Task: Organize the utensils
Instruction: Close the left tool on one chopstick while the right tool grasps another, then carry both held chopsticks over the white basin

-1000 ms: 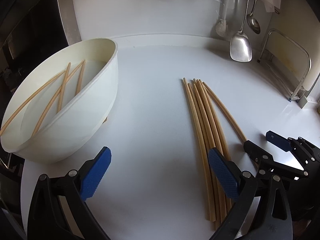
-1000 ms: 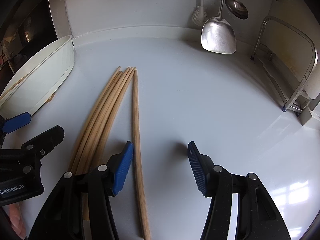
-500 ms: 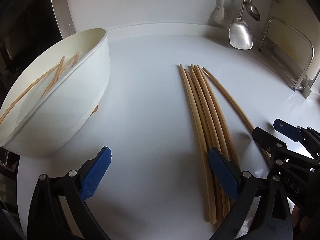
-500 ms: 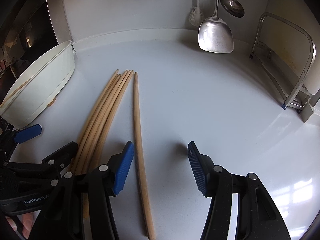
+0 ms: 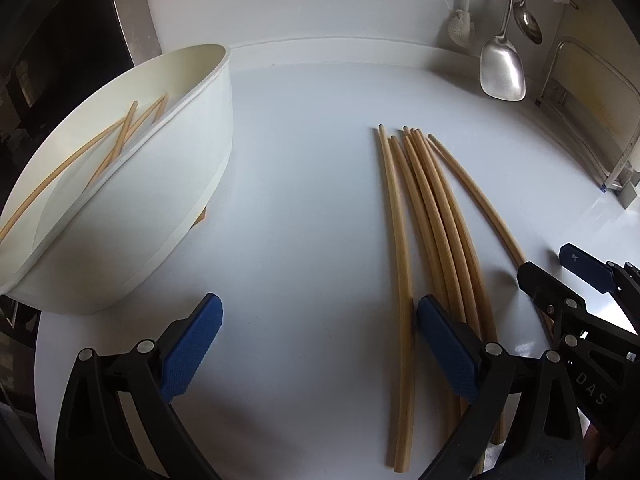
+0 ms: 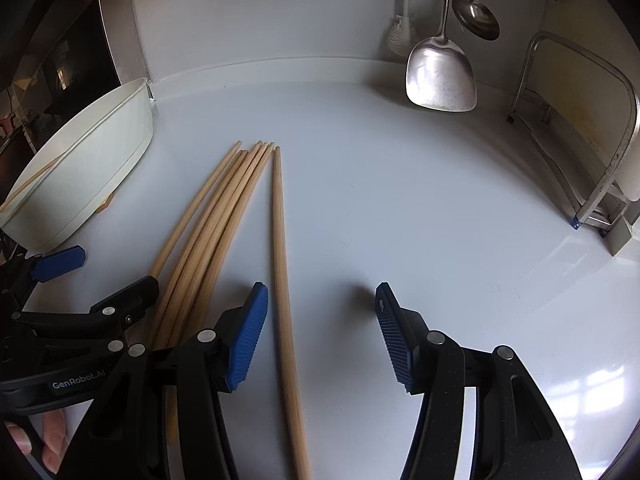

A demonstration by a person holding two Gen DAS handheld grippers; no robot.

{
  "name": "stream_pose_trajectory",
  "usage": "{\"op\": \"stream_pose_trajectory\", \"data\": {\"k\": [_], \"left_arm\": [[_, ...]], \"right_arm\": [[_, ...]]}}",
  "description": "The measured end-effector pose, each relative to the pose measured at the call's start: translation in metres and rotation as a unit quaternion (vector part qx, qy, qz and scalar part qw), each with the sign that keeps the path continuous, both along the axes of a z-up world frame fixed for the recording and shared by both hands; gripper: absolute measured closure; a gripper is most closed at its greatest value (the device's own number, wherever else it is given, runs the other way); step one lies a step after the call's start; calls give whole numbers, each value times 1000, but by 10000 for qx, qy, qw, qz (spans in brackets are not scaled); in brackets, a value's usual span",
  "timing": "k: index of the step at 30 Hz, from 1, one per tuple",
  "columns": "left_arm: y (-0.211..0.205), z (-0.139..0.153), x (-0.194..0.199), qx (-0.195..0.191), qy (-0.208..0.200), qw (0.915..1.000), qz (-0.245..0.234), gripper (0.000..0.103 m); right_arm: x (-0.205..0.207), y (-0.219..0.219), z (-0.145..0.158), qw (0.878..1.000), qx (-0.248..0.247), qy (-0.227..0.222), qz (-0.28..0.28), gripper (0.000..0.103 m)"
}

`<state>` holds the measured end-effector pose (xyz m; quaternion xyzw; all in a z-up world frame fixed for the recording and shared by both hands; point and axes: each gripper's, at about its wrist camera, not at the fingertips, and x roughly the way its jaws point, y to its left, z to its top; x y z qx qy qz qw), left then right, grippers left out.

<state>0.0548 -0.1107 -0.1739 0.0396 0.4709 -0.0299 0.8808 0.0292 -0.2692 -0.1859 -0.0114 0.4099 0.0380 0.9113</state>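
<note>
Jaws of both grippers stand apart, gripping nothing. Left gripper (image 5: 318, 350): my two blue pads hang over the bare white surface (image 5: 304, 208), the right-hand pad lying just over the leftmost stick of the bundle, with no stick between the pads. Right gripper (image 6: 320, 334): my jaws are parted, and one single chopstick (image 6: 282, 264) runs between the pads nearer the left one, which does not press on it; the other pad is well clear.

Bundle of chopsticks (image 5: 432, 216): about half a dozen long, pale wooden sticks lie flat on the surface, side by side and fanned slightly, tips pointing toward the back wall. The single chopstick lies just to the right of this bundle, apart from it at the near end.

White bowl (image 5: 160, 184): stands at the left, tilted, its base lifted on one side by a small wooden piece (image 5: 200, 216) under it. Several chopsticks (image 5: 120, 144) lie crossed inside it.

Back wall: a metal spatula (image 5: 502, 66), a ladle (image 5: 528, 26) and a white brush (image 5: 462, 26) hang above the surface. A metal rack (image 6: 592, 160) stands at the right edge.
</note>
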Motion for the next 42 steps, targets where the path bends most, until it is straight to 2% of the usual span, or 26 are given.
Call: {"op": "stream_pose_trajectory", "data": {"k": [9,12,15,17,18,20,21,22,23,32,37,42], "left_arm": [[-7,1,18,-10,71,9999,94,7],[-8,1,18,-141,44,9999,25,13],[-12,5,15,-186,-1,9998,-100,29],[-16,7,14,-196,2,9996,-214,49],[-19,8,14,-200,-2,9994,-274,54],[-22,10,12,-214,-5,9991,-379,76],[-24,10,12,-230,0,9989,-420,82],[-25,10,12,-258,18,9986,-461,93],[-26,11,12,-289,45,9984,-490,95],[-18,16,2,-579,389,9949,-731,96],[-5,54,0,-739,219,9931,-883,96],[26,105,11,-891,-130,9928,-788,96]], "right_arm": [[8,3,0,9999,-64,-18,123,49],[8,4,0,9998,-96,-23,191,52],[4,7,1,9996,-103,-10,281,61],[4,7,1,9995,-86,5,299,65],[4,8,1,9995,-93,-4,302,68],[3,10,2,9994,-117,-10,321,78],[4,11,2,9994,-109,-2,324,88],[4,11,2,9995,-67,14,307,96],[4,9,3,9996,16,29,282,96],[4,-4,12,9976,640,271,-6,97],[-1,-3,44,9961,841,169,-196,97],[-1,14,89,9950,972,-48,-240,97]]}}
